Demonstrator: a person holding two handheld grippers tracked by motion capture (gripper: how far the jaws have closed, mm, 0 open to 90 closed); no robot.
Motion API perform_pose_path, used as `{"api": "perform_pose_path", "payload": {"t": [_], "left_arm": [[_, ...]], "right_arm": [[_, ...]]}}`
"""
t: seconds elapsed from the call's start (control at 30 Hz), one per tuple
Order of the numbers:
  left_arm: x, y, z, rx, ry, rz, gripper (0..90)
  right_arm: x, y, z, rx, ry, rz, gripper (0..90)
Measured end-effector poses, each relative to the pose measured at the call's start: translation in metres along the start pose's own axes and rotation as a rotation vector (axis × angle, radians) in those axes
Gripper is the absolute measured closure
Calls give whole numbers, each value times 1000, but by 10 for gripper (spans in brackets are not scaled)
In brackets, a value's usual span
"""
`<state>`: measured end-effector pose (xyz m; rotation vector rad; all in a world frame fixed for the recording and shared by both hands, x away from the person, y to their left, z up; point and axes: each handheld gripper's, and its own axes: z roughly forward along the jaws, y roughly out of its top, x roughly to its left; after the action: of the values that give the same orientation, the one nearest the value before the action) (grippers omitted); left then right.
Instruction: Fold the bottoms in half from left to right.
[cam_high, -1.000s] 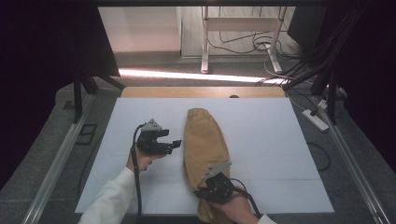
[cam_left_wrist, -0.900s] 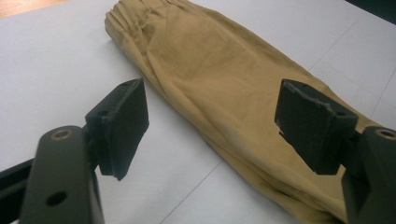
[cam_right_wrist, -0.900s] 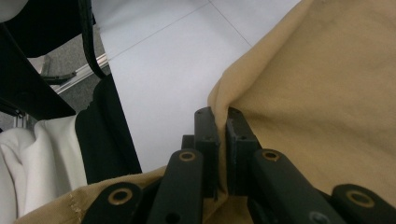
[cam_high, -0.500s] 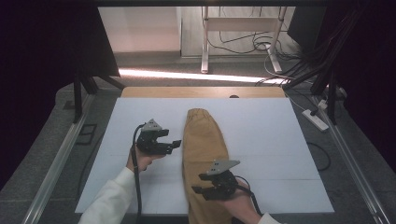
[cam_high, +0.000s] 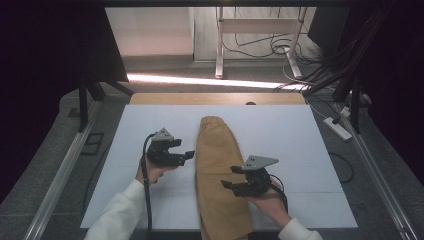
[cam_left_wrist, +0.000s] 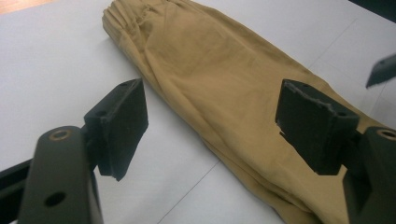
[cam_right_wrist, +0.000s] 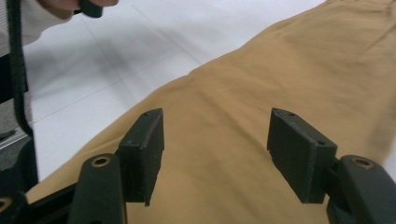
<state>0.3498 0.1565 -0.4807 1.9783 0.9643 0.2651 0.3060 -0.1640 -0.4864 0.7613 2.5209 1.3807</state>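
Both jaws open over trousers (cam_high: 220, 170).

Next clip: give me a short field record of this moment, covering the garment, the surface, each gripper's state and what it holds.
garment: tan folded trousers, laid lengthwise, waistband at the far end, near end hanging over the table edge
surface: white table
left gripper: jaws open, empty, beside the trousers' left edge
right gripper: jaws have just been opening, nothing pinched, over the trousers' right side
contact: neither gripper's pads press on the cloth
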Motion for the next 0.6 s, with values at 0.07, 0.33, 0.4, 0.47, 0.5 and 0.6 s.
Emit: {"api": "perform_pose_path", "payload": {"t": [0.07, 0.33, 0.4, 0.47, 0.5, 0.6], "left_arm": [[0, 0, 0, 1, -1, -1, 248], [-1, 0, 2, 3, -4, -1, 248], [0, 0, 1, 3, -5, -2, 248], [0, 0, 1, 3, -3, -3, 248], [1, 0, 1, 2, -3, -4, 247], [0, 1, 2, 2, -3, -4, 248]], "right_arm": [[-5, 0, -1, -8, -1, 9, 362], [-24, 2, 0, -25, -32, 23, 356], [-29, 3, 0, -25, -45, 31, 355], [-35, 4, 0, -33, -50, 41, 355], [-38, 4, 0, -30, -51, 44, 355], [-44, 6, 1, -32, -59, 51, 355]]}}
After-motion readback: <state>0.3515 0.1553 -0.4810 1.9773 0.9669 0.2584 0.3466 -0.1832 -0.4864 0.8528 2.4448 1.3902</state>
